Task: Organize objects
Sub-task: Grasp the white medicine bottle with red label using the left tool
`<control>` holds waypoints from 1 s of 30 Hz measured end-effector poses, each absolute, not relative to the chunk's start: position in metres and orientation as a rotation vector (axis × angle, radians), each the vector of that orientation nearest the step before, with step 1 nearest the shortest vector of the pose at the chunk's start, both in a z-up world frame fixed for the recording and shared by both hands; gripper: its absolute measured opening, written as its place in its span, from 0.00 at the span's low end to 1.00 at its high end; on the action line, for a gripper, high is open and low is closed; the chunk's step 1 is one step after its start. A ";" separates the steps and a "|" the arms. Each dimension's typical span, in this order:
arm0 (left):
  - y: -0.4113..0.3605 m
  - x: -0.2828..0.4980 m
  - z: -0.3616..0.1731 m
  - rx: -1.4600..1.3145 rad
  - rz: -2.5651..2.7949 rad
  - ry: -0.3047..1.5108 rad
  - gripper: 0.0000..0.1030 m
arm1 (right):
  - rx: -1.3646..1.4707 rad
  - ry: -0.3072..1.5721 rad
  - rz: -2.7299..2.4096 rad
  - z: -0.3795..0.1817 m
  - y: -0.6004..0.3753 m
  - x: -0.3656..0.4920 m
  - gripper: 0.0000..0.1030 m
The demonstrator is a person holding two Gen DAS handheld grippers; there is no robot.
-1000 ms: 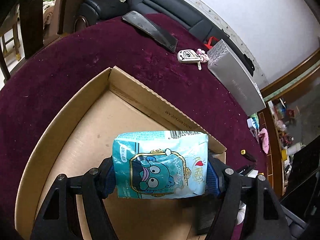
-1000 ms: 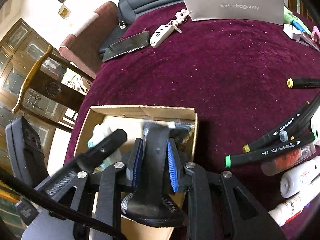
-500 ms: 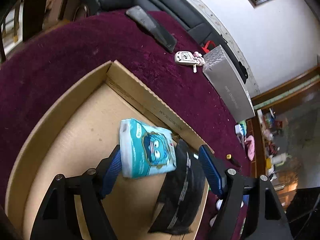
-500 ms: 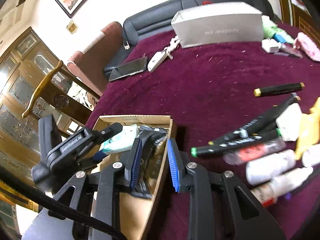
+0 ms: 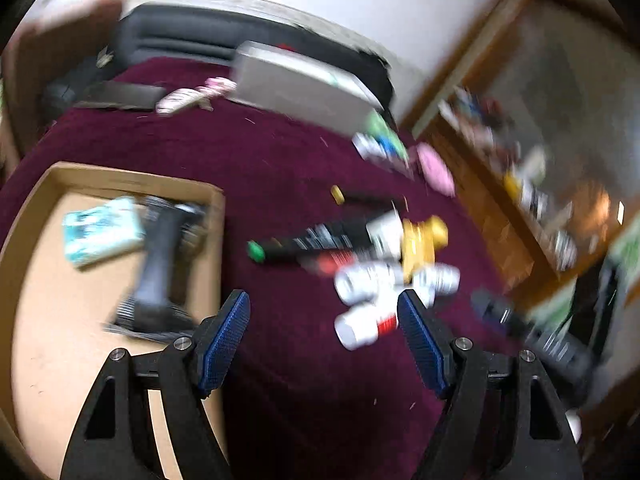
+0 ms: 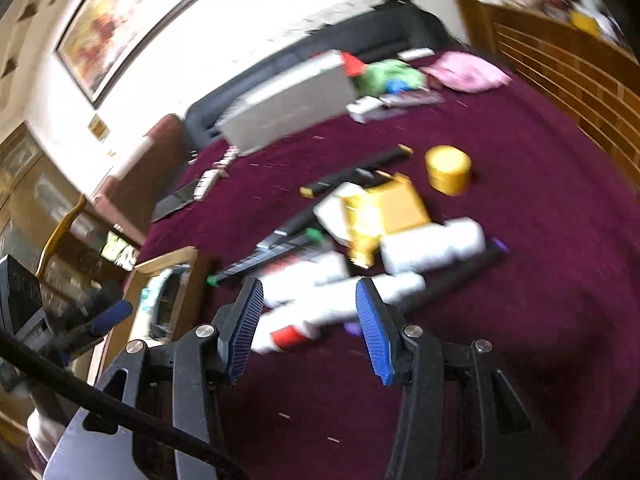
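Note:
The cardboard box [image 5: 132,178] at the left holds a light-blue tissue pack [image 5: 102,232] and a black brush [image 5: 158,264]. My left gripper [image 5: 323,304] hangs open over the maroon cloth, just right of the box, with nothing between its pads. To its right lies a pile of black markers [image 5: 304,240], white bottles [image 5: 364,284] and a yellow box [image 5: 420,240]. My right gripper [image 6: 309,286] hovers over that pile with its jaws opening. White bottles [image 6: 340,300] show through the gap, and the pads press on nothing.
A gold round tin [image 6: 448,168] stands beyond the pile. A grey paper bag [image 6: 288,108], a phone [image 6: 172,204], a key fob [image 6: 208,180] and a pink cloth [image 6: 464,72] lie at the far side. Wooden shelving [image 5: 520,184] borders the table on the right.
Both grippers swung right from the box towards the pile. The left one let go of the tissue pack and the right one let go of the brush; both now lie in the box. The right jaws widened.

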State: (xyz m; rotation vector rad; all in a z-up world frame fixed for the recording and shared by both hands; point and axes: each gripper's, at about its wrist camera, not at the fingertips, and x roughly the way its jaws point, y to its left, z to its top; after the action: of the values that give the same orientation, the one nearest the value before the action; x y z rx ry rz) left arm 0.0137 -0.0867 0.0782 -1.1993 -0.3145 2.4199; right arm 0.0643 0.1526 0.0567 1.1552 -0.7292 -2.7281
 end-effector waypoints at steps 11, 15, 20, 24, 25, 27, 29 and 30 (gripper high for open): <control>0.010 0.033 0.049 -1.045 2.445 0.408 0.68 | 1.157 -0.930 -2.694 0.031 0.213 0.080 0.45; 0.026 0.021 0.033 -1.076 2.415 0.516 0.68 | 1.155 -0.933 -2.674 0.028 0.214 0.081 0.45; 0.040 0.018 0.022 -1.126 2.351 0.503 0.48 | 1.163 -0.925 -2.661 0.026 0.211 0.080 0.45; 0.025 0.027 0.023 -1.203 2.296 0.323 0.28 | 1.181 -0.918 -2.657 0.025 0.210 0.080 0.45; 0.019 0.031 0.025 -1.203 2.305 0.299 0.28 | 1.184 -0.912 -2.658 0.026 0.210 0.080 0.46; 0.005 0.038 0.029 -1.211 2.307 0.226 0.28 | 1.191 -0.897 -2.658 0.026 0.208 0.078 0.47; -0.004 0.044 0.033 -1.205 2.310 0.188 0.28 | 1.201 -0.890 -2.651 0.026 0.206 0.076 0.48; -0.006 0.046 0.035 -1.198 2.314 0.183 0.28 | 1.204 -0.890 -2.644 0.026 0.204 0.075 0.48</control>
State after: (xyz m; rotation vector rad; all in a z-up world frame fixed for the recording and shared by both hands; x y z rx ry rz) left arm 0.0463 -0.0065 0.0352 -1.1979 0.1830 2.3137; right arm 0.0750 0.2040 0.0260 1.2040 -0.8895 -2.6440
